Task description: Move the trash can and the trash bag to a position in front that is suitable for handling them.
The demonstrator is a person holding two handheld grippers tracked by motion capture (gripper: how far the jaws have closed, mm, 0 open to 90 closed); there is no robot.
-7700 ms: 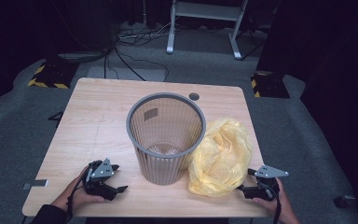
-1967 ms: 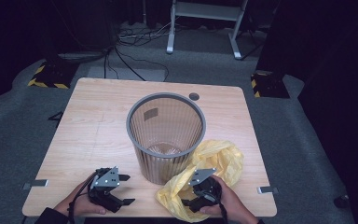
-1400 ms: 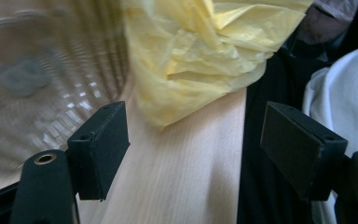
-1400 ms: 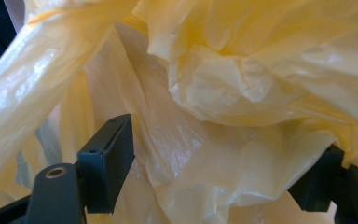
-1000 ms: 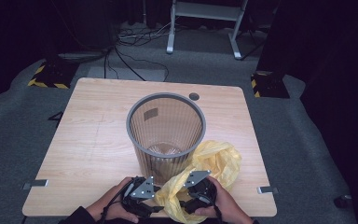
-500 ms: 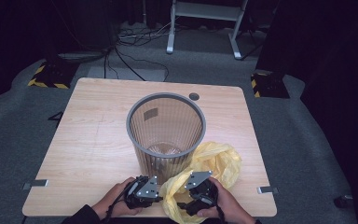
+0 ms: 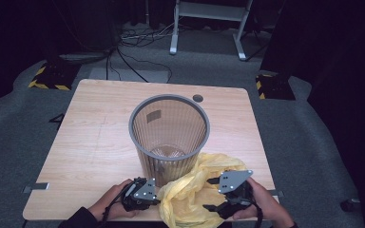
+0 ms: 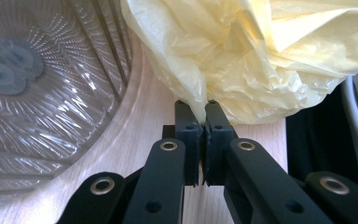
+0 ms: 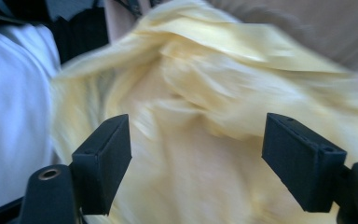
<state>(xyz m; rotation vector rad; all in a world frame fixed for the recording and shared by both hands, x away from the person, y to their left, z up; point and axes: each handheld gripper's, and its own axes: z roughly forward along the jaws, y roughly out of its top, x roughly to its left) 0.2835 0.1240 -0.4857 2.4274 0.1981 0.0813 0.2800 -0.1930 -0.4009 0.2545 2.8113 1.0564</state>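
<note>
Two claws in play. Your left gripper (image 8: 203, 140) has just clamped a fold of the crumpled yellow plastic bag (image 8: 261, 60), pinched tight between its pads. Your right gripper (image 9: 198, 163) stands wide, pads off the bag, film blurred behind the gap. High view: bag (image 7: 195, 192) heaped at lower centre between both grippers, touching the grey mesh wastebasket (image 7: 169, 137) mid-frame on the pale wooden table (image 7: 90, 142).

My left gripper (image 7: 153, 198): jaws just closed, pinching yellow bag (image 7: 190, 192). My right gripper (image 7: 218, 203): jaws wide, just right of bag.
</note>
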